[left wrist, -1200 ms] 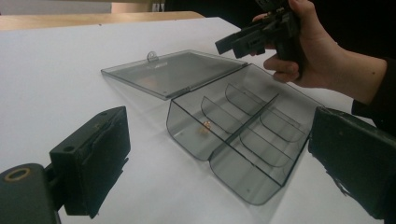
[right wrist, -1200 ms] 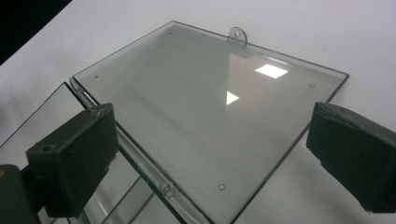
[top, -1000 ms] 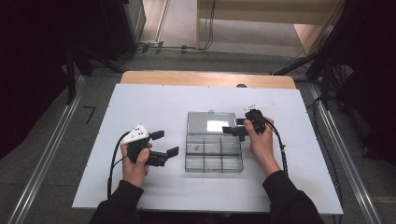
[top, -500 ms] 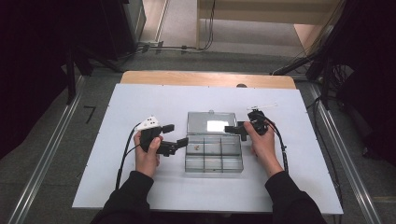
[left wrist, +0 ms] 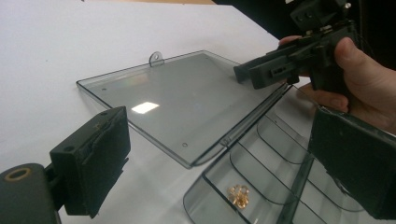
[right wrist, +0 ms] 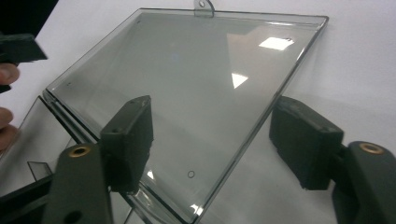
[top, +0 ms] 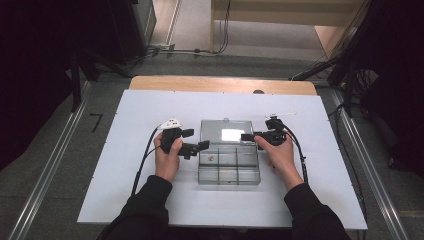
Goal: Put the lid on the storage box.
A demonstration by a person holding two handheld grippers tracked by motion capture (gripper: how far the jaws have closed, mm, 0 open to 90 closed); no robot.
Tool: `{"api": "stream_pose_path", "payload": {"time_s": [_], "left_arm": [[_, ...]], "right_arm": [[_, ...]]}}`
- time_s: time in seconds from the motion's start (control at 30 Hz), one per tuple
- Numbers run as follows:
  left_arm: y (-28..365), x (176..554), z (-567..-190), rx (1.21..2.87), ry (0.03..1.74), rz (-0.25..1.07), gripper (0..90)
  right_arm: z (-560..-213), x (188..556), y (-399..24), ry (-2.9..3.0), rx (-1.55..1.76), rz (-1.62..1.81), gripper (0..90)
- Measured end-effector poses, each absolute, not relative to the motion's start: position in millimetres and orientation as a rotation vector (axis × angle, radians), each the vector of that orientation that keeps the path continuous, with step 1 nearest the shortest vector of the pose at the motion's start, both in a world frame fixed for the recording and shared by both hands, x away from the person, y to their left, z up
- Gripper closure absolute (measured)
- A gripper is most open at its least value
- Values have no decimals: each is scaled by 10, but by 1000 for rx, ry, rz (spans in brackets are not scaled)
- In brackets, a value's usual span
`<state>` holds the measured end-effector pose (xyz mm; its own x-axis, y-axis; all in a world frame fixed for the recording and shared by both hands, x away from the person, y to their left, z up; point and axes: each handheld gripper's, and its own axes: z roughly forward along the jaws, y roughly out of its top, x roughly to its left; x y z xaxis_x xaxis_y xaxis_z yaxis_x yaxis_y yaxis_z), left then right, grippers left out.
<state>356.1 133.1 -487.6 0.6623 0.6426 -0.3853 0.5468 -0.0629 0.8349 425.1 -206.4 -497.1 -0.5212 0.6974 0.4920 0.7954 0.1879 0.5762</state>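
Since the earlier high view, the left gripper (top: 196,148) has travelled in from the open table to the left edge of the box, and the right gripper (top: 248,137) has kept its place at the lid's right edge while its jaws have just been closing in.

The clear smoky plastic compartment box (top: 229,169) lies open at the centre of the white tabletop (top: 125,190). Its flat hinged lid (top: 226,132) is folded back flat on the table on the far side of the tray, hanging tab pointing away from the person. The hinge line runs left to right across the table, so the lid must swing toward the person to shut. A small gold-coloured piece (left wrist: 238,195) sits in a compartment at the tray's left end.

In the right gripper view, the right gripper (right wrist: 219,144) straddles the lid's (right wrist: 187,93) right edge: one jaw stands over the lid, the other outside it. The pads do not yet press on the plastic; the jaws are parted and nothing is gripped.

The left gripper (left wrist: 233,154) stands released, jaws wide, one on either side of the hinge (left wrist: 243,130) at the left end; it touches nothing.

Judgement: the right gripper is the nearer to a usable lid edge. A pinch there followed by a lift about the hinge axis would be the likely closing move.
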Motion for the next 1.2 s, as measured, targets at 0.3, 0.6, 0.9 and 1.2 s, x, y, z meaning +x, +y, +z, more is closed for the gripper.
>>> {"api": "stream_pose_path", "payload": {"time_s": [0.3, 0.6, 0.9, 1.2], "left_arm": [[1235, 3742, -4939, 1711, 1034, 50, 71], [1176, 3850, -5010, 1722, 1134, -6, 100], [1175, 3899, -5043, 1690, 1211, -35, 136], [1157, 3915, -5091, 1687, 1271, -37, 220]], "right_arm": [[-4965, 4248, -2058, -2335, -1476, -1243, 304], [-4969, 4249, -2060, -2333, -1472, -1248, 304], [-4973, 4252, -2058, -2330, -1472, -1251, 305], [-4972, 4251, -2055, -2333, -1476, -1250, 305]]}}
